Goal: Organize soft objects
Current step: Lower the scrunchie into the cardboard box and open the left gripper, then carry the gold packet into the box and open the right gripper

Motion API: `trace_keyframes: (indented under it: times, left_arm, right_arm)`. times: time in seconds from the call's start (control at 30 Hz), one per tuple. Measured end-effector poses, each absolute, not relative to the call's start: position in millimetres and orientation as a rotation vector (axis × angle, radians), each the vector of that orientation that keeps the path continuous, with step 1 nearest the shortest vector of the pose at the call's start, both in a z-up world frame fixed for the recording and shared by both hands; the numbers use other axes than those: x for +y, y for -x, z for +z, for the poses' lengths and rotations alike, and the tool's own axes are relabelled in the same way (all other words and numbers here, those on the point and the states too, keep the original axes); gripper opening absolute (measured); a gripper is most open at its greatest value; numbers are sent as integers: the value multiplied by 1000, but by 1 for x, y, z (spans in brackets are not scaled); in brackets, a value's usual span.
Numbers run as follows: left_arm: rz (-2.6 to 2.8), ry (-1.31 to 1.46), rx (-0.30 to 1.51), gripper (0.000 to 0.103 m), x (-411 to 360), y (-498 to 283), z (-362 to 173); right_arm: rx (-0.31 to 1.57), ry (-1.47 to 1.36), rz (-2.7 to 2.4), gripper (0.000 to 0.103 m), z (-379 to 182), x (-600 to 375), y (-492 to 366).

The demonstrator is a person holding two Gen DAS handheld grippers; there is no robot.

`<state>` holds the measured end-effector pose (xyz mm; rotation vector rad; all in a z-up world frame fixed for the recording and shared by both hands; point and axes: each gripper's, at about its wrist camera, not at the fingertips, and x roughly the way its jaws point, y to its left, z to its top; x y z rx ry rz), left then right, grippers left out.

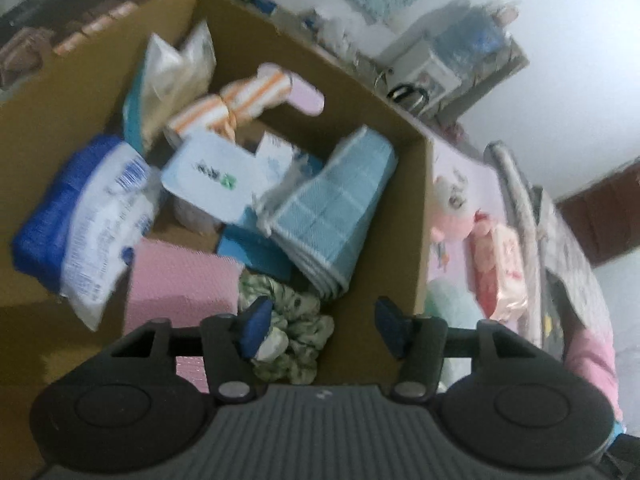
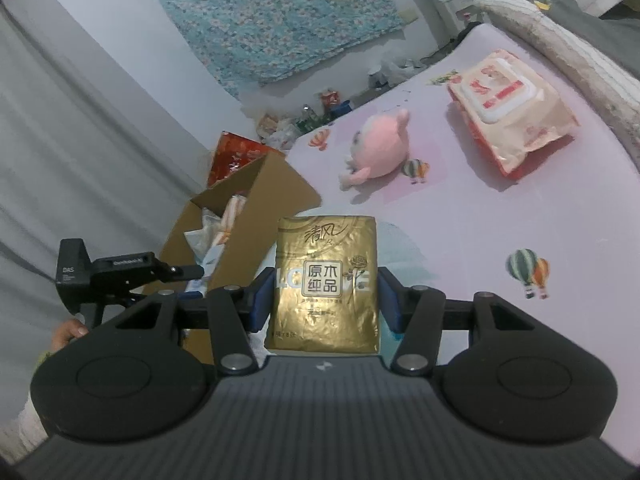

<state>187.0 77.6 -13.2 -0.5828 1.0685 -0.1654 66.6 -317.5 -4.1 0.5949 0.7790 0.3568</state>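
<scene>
Cardboard fills our left view: the box [image 1: 416,216] already holds towels, packets and a green scrunchie [image 1: 296,336], and our left gripper [image 1: 320,328] hangs over it, fingers apart and holding nothing. Over to the right view: our right gripper [image 2: 324,300] has its fingers clamped on the gold tissue pack [image 2: 325,284] above the bed [image 2: 460,240], box to the left. We'd carry it level over the rim, then let go low inside.
</scene>
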Motion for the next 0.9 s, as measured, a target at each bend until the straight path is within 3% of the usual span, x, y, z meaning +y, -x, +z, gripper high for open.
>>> trace_keyframes:
  times: [0.37, 0.63, 0.9]
  left_arm:
    - [-70, 546, 740, 92, 147, -91, 58]
    - [90, 561, 565, 97, 204, -23, 64]
    - [184, 587, 608, 97, 246, 13, 47]
  right_arm:
    - [797, -525, 660, 52, 37, -223, -88]
    - [1025, -358, 948, 52, 44, -73, -140]
    - [1245, -74, 1098, 52, 1, 82, -176]
